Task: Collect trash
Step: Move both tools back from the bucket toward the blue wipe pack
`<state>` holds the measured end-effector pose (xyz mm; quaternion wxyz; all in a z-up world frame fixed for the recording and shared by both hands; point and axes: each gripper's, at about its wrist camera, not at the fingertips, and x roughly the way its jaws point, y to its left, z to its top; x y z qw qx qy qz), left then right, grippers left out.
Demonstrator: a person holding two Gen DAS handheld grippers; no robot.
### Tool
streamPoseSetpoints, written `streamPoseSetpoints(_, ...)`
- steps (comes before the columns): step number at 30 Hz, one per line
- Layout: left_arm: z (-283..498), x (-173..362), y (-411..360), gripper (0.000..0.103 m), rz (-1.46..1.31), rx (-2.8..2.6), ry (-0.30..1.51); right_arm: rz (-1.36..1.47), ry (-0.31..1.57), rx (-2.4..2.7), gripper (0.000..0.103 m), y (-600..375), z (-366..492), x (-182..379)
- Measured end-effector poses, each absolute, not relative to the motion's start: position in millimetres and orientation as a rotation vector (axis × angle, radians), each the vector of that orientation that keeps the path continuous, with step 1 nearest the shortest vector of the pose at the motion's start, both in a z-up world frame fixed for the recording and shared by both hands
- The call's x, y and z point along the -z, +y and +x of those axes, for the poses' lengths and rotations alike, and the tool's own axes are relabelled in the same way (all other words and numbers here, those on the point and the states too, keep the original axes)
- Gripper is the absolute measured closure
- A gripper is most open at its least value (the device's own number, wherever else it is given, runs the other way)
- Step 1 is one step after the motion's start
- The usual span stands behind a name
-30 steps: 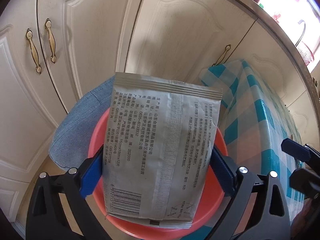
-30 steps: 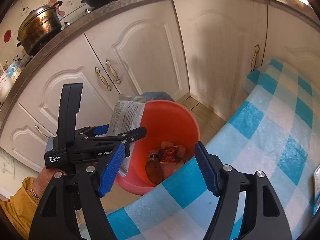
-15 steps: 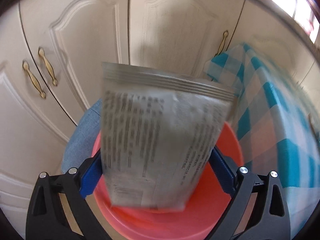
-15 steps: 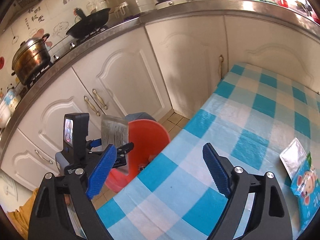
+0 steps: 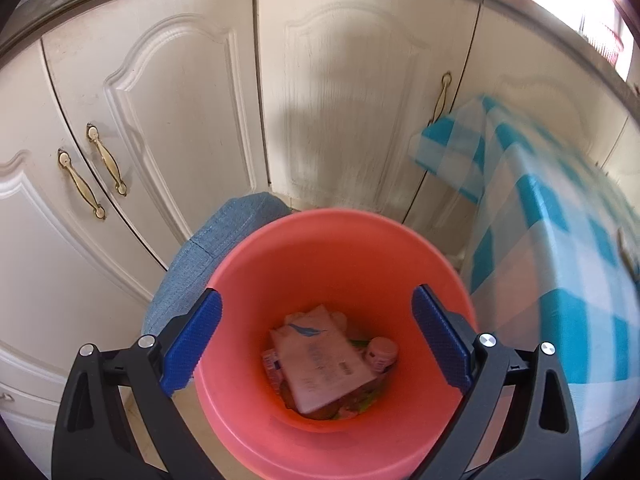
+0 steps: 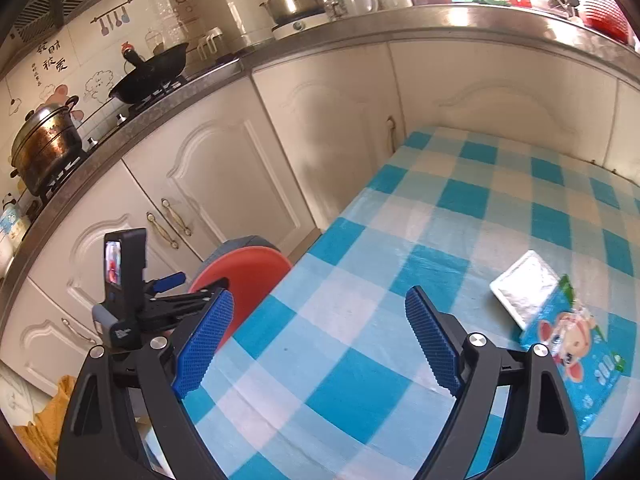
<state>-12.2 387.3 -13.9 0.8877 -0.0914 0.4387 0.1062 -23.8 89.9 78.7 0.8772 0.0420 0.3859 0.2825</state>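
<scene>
My left gripper (image 5: 316, 336) hangs open right above the red bucket (image 5: 248, 400), nothing between its blue pads. A grey packet (image 5: 324, 364) lies inside on top of other trash, with a small pink bottle (image 5: 382, 352) beside it. My right gripper (image 6: 316, 340) stands open and empty over the blue-and-white checked tablecloth (image 6: 460, 208). On the cloth to its right lie a silver sachet (image 6: 524, 286) and a blue cartoon-printed packet (image 6: 576, 344) partly under it. The right wrist view also shows the left gripper (image 6: 176, 292) by the red bucket (image 6: 256, 268) at the table's left edge.
White cabinet doors (image 5: 168, 128) with brass handles stand behind the bucket. A blue cushion (image 5: 212, 248) sits against the bucket's far left side. On the counter are a wok (image 6: 156, 76), a pot (image 6: 44, 140) and a kettle (image 6: 296, 0). An orange sleeve (image 6: 44, 424) shows at lower left.
The left gripper let go of the grey packet, which dropped into the bucket. The right gripper swung rightward from the bucket to over the table and its jaws widened.
</scene>
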Motion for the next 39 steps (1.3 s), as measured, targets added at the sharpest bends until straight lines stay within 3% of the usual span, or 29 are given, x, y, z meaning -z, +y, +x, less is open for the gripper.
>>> streamPoseSetpoints(14, -22.4, -25.6, 350.2, 0.007, -0.314, -0.062, 0.852, 0.159, 0.79, -0.447, 0.016, 21.8, -47.6, -69.9)
streamPoseSetpoints(39, -16.9, -64.2, 230.3, 0.007, -0.218, 0.198, 0.873, 0.245, 0.802, -0.329, 0.014, -85.4, -56.8, -54.9)
